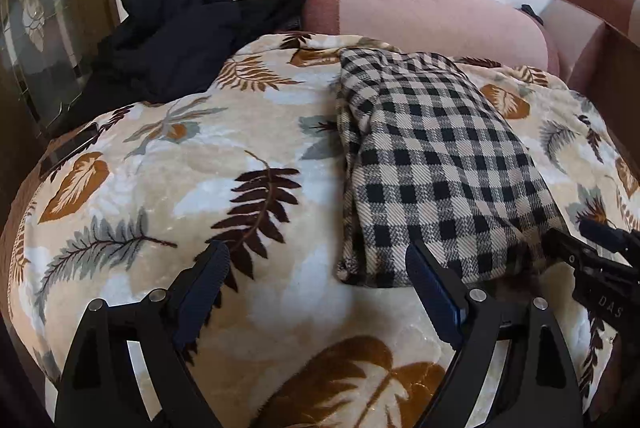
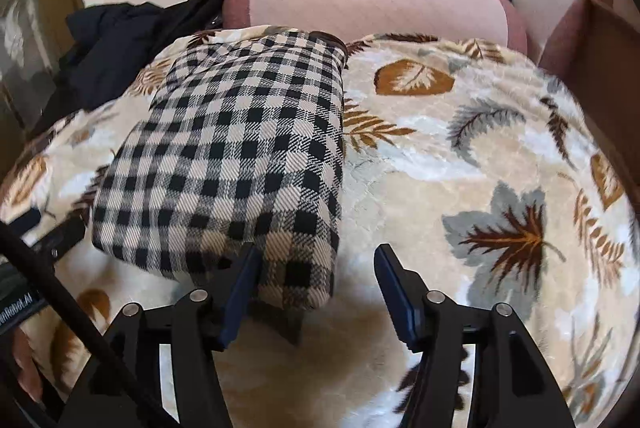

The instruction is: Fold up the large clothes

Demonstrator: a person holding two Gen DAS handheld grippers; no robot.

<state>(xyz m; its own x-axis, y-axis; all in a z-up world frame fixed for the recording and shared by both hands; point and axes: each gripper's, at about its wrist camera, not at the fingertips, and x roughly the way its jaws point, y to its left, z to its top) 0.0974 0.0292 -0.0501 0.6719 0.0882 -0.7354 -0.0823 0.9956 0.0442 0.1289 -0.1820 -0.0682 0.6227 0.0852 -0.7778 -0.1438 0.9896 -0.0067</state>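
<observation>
The leaf-print blanket (image 2: 460, 132) covered the whole work surface, apparently a sofa seat or bed, with a pink cushion (image 1: 432, 20) at its far edge and a heap of black clothes (image 1: 172, 40) at the far left. On the blanket lay the checked garment (image 2: 240, 148), already folded into a long narrow strip running away from both cameras, its near end close to the tools and its far end by the cushion. The left tool (image 1: 316, 288) hovered with its fingers spread wide over bare blanket, just left of the strip's near corner, holding nothing. The right tool (image 2: 316, 292) also stood spread wide, its left finger (image 2: 240, 292) overlapping the strip's near right corner without pinching it. The step in hand looked like the final fold, bringing the near end toward the far end. To do it well, each tool would probably need to take one near corner through all layers, since the left edge showed several loose plies that could slip apart. Lifting both corners level and laying them squarely on the far edge should keep the stack neat.
</observation>
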